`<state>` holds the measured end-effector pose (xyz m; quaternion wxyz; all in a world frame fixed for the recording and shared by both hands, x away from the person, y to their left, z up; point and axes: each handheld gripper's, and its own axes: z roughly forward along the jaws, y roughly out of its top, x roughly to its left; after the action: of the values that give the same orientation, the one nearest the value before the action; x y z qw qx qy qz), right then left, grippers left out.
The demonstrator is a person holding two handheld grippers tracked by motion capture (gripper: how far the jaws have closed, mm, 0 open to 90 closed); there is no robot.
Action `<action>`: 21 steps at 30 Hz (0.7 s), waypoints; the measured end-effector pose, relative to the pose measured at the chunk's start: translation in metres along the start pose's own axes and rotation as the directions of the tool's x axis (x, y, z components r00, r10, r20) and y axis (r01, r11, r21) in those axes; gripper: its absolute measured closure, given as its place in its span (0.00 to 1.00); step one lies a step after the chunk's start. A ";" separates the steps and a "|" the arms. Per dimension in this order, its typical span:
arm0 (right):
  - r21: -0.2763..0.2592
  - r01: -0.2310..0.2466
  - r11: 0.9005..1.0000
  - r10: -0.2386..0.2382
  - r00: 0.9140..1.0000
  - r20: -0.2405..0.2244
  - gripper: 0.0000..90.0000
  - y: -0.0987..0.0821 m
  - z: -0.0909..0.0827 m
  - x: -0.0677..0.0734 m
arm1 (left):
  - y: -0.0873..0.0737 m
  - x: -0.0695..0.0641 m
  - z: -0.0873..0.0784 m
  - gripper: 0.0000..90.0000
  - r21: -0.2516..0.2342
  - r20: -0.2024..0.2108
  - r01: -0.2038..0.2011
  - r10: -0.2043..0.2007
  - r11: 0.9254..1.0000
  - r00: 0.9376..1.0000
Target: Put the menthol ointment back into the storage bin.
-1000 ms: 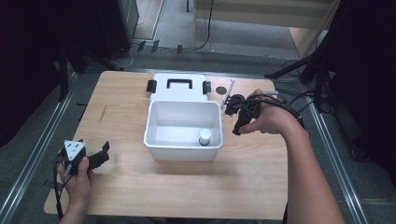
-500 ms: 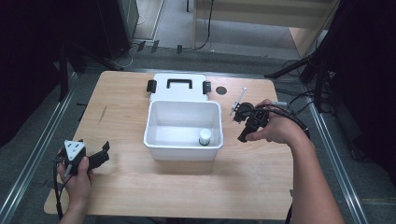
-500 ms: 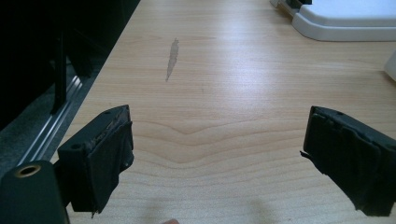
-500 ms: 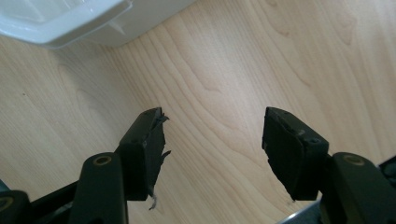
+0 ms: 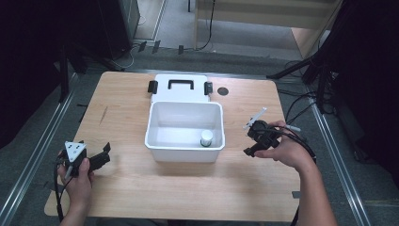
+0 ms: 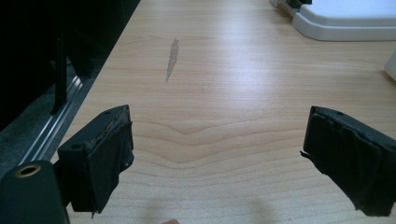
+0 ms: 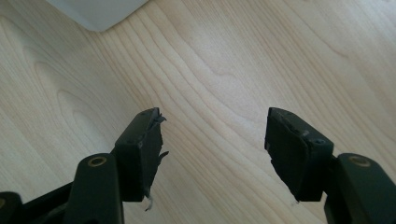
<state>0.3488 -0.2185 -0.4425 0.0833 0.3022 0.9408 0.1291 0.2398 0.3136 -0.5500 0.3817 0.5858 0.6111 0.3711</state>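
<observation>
Inside the white bin (image 5: 162, 141), a small jar (image 5: 206, 137) stands half hidden.

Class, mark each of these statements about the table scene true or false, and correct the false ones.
1. A small white bottle stands inside the white bin. True.
2. The right gripper grips the bottle. False: its jaws are open with bare table between them.
3. The lid lies behind the bin. True.
4. The left gripper is shut. False: its jaws stand wide apart.
5. The left gripper is inside the bin. False: it is near the table's front left corner.
</observation>
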 end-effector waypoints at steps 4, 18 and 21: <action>-0.068 -0.017 0.998 0.017 1.000 0.001 0.40 -0.017 0.008 0.001 | 0.000 0.000 0.000 0.10 0.000 0.000 0.000 0.000 1.000 1.000; -0.319 -0.148 0.936 0.159 0.987 0.007 0.37 -0.063 0.029 -0.001 | 0.000 0.000 0.000 0.10 0.000 0.000 0.002 -0.002 1.000 1.000; -0.375 -0.177 0.910 0.186 0.982 -0.013 0.36 -0.072 0.034 0.000 | 0.000 0.000 0.000 0.10 0.000 0.000 0.002 -0.002 1.000 1.000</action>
<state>0.3173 -0.2684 -0.4956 0.1378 0.3683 0.8657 0.3098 0.2398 0.3140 -0.5501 0.3822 0.5852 0.6115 0.3708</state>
